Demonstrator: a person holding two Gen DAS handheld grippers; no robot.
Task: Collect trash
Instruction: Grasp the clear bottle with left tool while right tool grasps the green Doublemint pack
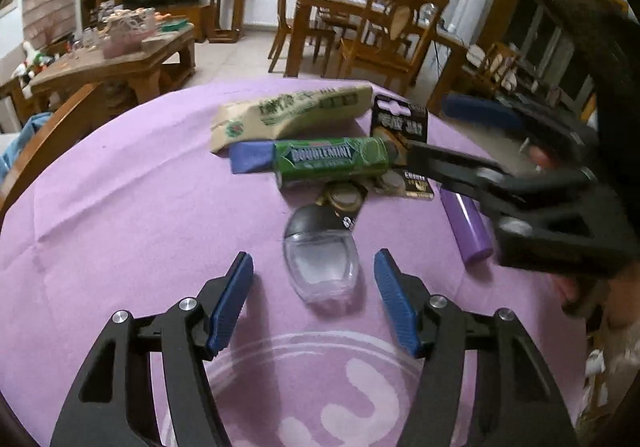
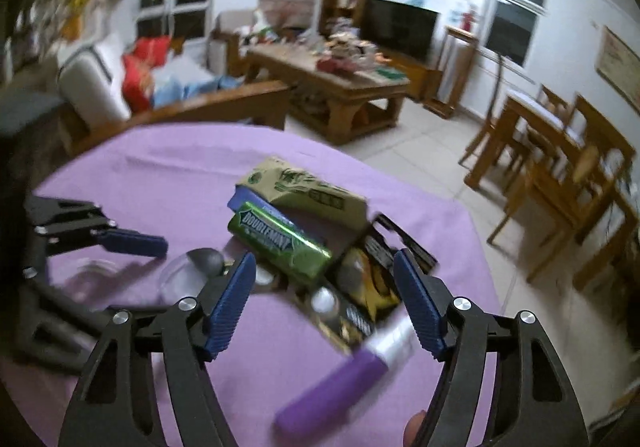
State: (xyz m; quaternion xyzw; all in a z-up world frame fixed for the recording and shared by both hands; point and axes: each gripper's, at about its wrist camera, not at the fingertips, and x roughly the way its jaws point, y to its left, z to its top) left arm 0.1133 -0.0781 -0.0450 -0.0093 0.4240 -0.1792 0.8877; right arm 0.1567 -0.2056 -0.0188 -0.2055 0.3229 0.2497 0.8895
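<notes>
**A:** Where does the trash lie?

**B:** In 1 cluster on the purple tablecloth (image 1: 120,207). A green Doublemint gum pack (image 1: 332,161) rests across a blue wrapper (image 1: 250,157), with a beige tissue pack (image 1: 288,115) behind it. A black battery blister card (image 1: 400,123) stands just beside the gum's right end, and a second black-and-gold card (image 1: 416,183) lies flat below it. A clear plastic case with a dark cap (image 1: 320,259) sits nearest the left camera; a purple lighter (image 1: 466,227) lies to the right, apart from the pile.

**A:** And the grippers?

**B:** The left gripper (image 1: 314,305) hovers low with its jaws wide, the clear case between and just ahead of the blue pads (image 1: 230,307), touching neither. A clear bowl's rim (image 1: 312,347) shows under it. The right gripper (image 2: 324,303) also has its jaws wide and holds nothing; in its own view it sits above the battery cards (image 2: 352,299), with the lighter (image 2: 340,387) near its lower right finger. That view is blurred.
</notes>
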